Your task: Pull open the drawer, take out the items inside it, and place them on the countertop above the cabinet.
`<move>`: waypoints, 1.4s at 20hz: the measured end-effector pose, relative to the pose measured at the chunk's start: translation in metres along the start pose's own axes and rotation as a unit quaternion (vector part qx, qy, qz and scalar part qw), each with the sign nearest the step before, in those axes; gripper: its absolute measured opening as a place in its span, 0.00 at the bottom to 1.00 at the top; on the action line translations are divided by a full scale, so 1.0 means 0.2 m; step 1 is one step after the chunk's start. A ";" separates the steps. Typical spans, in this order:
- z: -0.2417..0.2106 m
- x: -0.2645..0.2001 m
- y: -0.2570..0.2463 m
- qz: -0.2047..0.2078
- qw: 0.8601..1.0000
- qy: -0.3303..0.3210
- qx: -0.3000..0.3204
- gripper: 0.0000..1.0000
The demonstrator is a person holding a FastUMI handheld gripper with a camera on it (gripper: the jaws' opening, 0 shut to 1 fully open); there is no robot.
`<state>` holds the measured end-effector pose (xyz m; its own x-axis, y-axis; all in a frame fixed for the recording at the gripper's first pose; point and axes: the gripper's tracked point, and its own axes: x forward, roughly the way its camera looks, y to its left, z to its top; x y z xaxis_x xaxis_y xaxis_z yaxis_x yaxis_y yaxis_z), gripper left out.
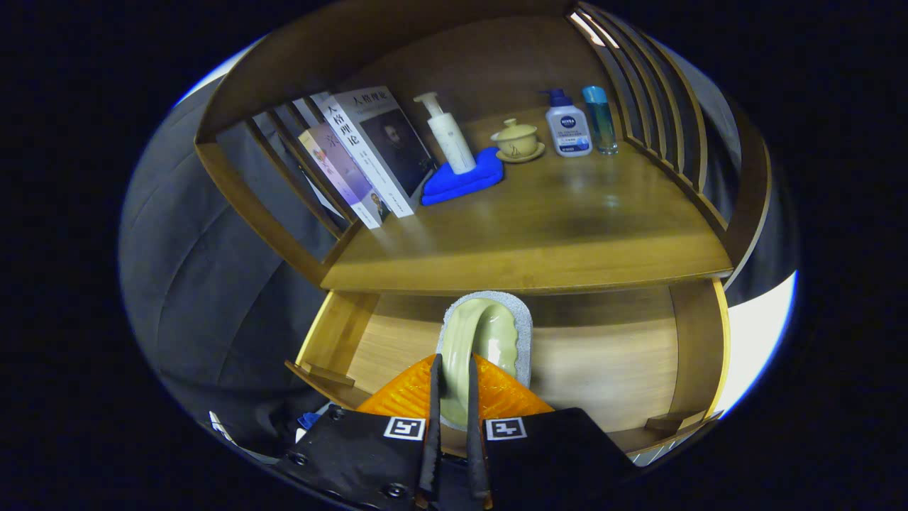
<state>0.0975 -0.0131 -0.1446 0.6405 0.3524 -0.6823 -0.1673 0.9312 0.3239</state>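
Note:
The wooden drawer (pixel 617 369) stands pulled open below the countertop (pixel 539 227). My gripper (pixel 452 376) is shut on the near rim of a pale green ceramic dish (pixel 489 333), which has a grey speckled outer edge. The dish is tilted up over the drawer's inside, just under the countertop's front edge. Both fingers press on the dish's rim, one on each side of it.
On the countertop stand two leaning books (pixel 369 156), a white pump bottle (pixel 448 135) on a blue cloth (pixel 464 181), a lidded green cup on a saucer (pixel 518 140), a white and blue pump bottle (pixel 567 124) and a blue clear bottle (pixel 600 119). Wooden slat rails (pixel 660 121) fence both sides.

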 end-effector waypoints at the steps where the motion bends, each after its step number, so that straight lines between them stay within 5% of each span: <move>1: 0.02 -0.02 0.01 0.002 1.000 -0.008 -0.003 0.17; 6: 0.12 -0.10 0.09 0.018 0.999 -0.036 -0.015 0.17; 13: 0.42 0.00 0.05 -0.020 0.995 -0.093 -0.027 0.17; 22: 0.71 0.29 -0.12 -0.069 0.994 -0.084 -0.001 0.17; 28: 0.76 0.42 -0.16 -0.065 0.996 -0.054 0.042 0.17</move>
<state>0.2709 -0.0278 -0.1128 0.7308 0.2139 -0.6483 -0.0176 0.9553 0.2953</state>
